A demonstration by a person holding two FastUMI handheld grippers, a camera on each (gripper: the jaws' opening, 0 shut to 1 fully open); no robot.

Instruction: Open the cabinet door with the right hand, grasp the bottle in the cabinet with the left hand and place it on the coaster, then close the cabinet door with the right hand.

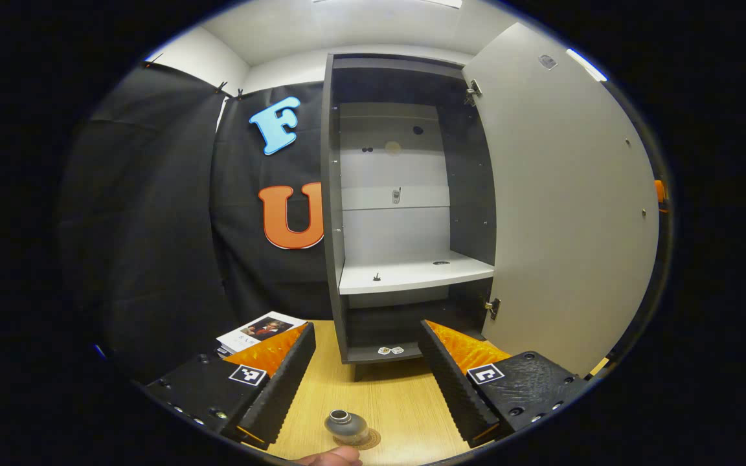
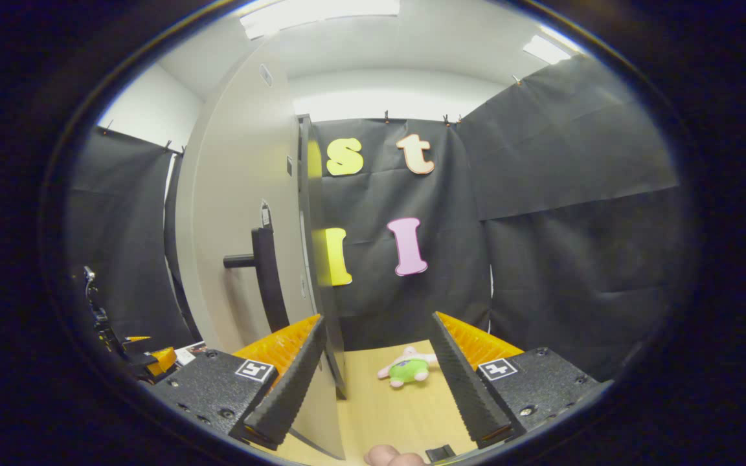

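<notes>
- Two pairs of tongs are held over a pale wooden counter (image 1: pixel 405 395), each by a person's hand.
- The cabinet (image 1: pixel 405 207) stands open, its door (image 1: pixel 567 220) swung wide to the right in the left gripper view; the white shelf (image 1: pixel 412 272) inside holds no bottle.
- The small grey bottle (image 1: pixel 346 426) stands upright on a round coaster (image 1: pixel 366 440) on the counter, so the step in hand looks like closing the door.
- The left tongs (image 1: pixel 366 375) are open and hold nothing; the bottle sits between and just below their tips, apart from both.
- The right tongs (image 2: pixel 379 375) are open too, with the door's edge (image 2: pixel 311 272) near the left finger and a dark handle (image 2: pixel 263 272) beside it.
- To close it well, push the door's face steadily with the right tongs, keeping the left tongs clear of the bottle.
</notes>
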